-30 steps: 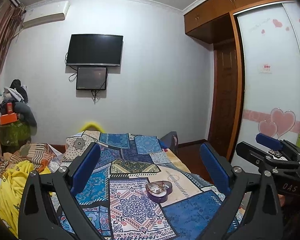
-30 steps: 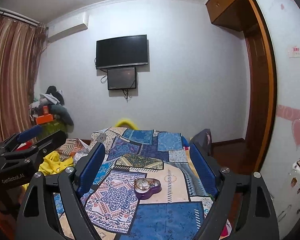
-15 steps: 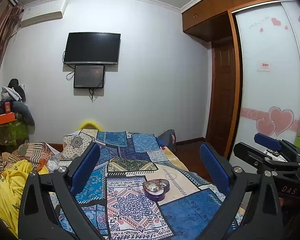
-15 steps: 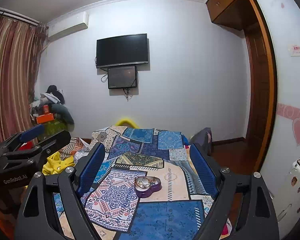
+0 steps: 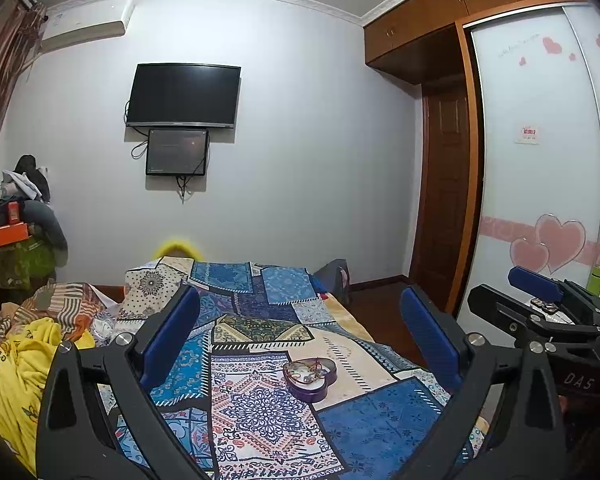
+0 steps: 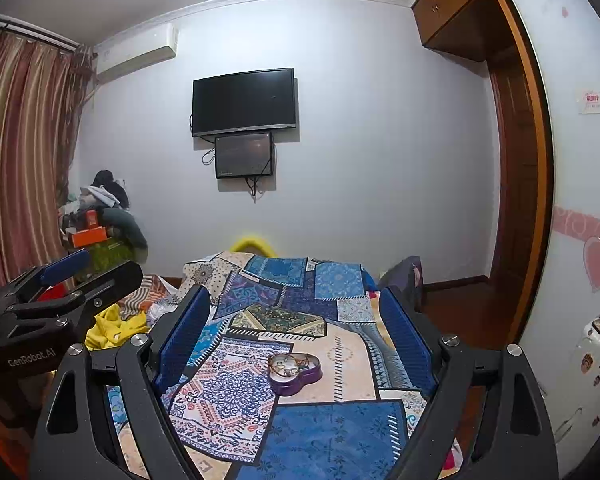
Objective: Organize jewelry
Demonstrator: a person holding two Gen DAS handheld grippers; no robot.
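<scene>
One heart-shaped tin of jewelry on the bed.
My left gripper and right gripper hover level, fingers wide, empty.

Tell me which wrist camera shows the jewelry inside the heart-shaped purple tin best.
The right wrist view, narrowly: the heart-shaped purple tin sits nearer the picture's middle and its open top faces the camera, so the tangled jewelry shows. The left wrist view shows the same tin and jewelry, similarly small. Individual pieces cannot be told apart in either.
</scene>
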